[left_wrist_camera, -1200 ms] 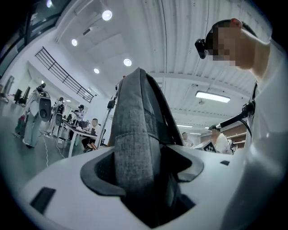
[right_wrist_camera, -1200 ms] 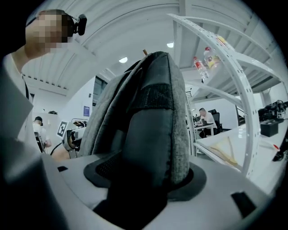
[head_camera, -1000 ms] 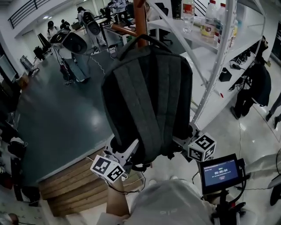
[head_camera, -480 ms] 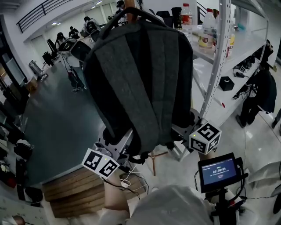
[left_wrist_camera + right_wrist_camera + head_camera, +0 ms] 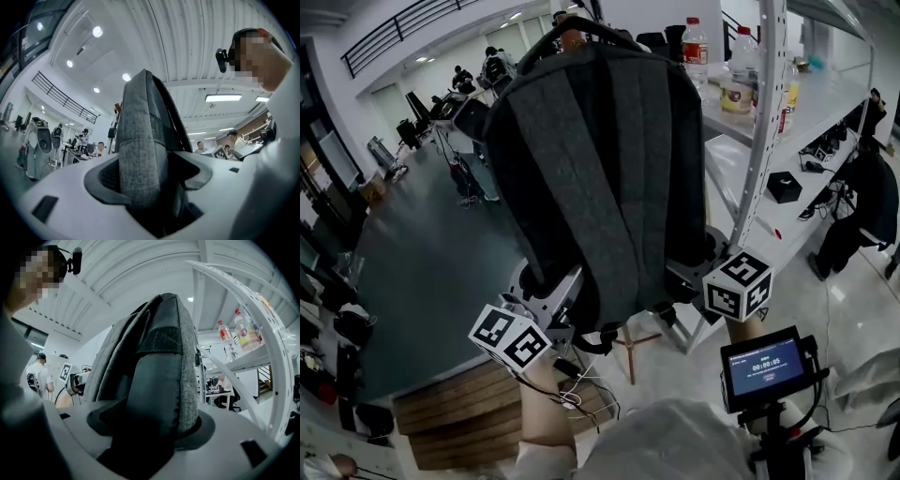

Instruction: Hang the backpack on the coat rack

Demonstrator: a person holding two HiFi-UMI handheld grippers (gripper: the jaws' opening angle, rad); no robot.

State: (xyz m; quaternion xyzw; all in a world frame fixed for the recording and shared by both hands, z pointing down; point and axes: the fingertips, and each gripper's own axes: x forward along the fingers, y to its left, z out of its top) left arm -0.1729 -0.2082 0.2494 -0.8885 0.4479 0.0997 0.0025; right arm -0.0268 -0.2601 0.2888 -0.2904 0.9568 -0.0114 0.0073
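A dark grey backpack is held upright in the head view, back panel and straps toward me. Its top handle is level with the tip of the brown coat rack pole. The rack's wooden legs show below the bag. My left gripper is shut on the backpack's lower left edge. My right gripper is shut on its lower right edge. In the left gripper view grey fabric fills the jaws of the left gripper. In the right gripper view a padded edge sits in the right gripper.
A white metal shelf frame with bottles stands close on the right. A small screen on a stand is at the lower right. Wooden steps lie at the lower left. People and desks are far behind.
The backpack has risen and come closer to the rack pole, so it now covers most of the pole. Both grippers kept hold and moved up with it.
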